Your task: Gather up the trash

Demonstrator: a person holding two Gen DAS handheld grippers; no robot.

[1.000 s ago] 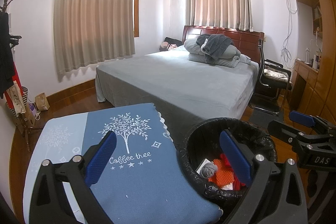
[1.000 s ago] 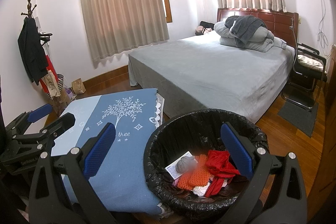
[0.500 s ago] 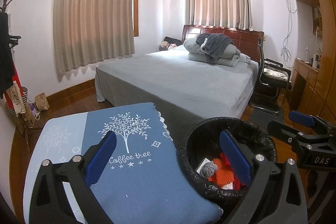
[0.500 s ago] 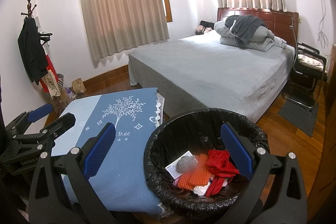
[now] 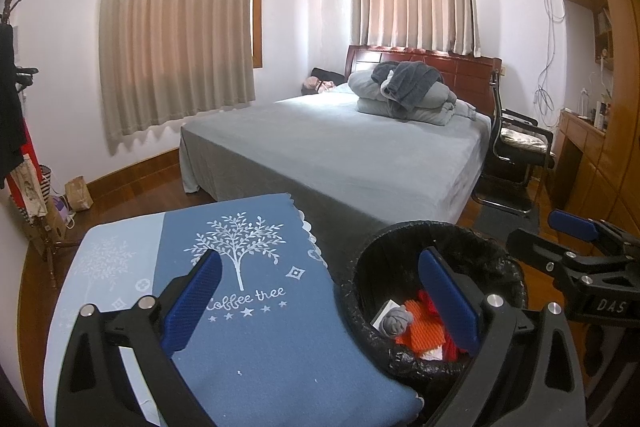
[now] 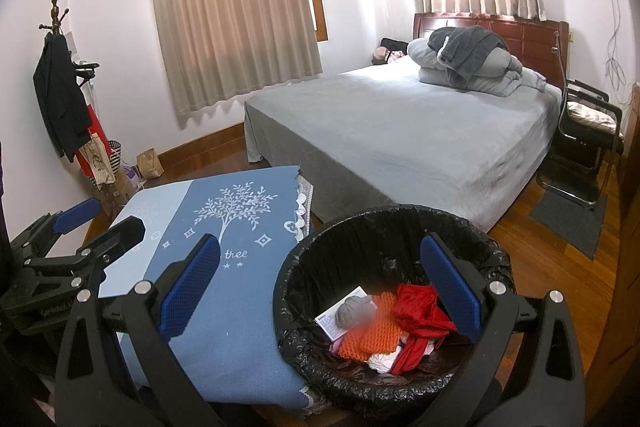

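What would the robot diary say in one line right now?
left gripper: open, empty | right gripper: open, empty | trash: in bin

One trash bin (image 6: 394,227) with black liner, holding one grey wad (image 6: 352,309), one white card (image 6: 330,321), one orange mesh piece (image 6: 374,333), one red cloth (image 6: 418,311). One counter (image 6: 248,327) under blue tree-print cover. One bed (image 6: 400,131); two curtained windows (image 6: 232,7); one chair (image 6: 588,131); one coat rack (image 6: 58,27). Two grippers: left gripper (image 5: 320,299), right gripper (image 6: 320,291), each gaping empty.
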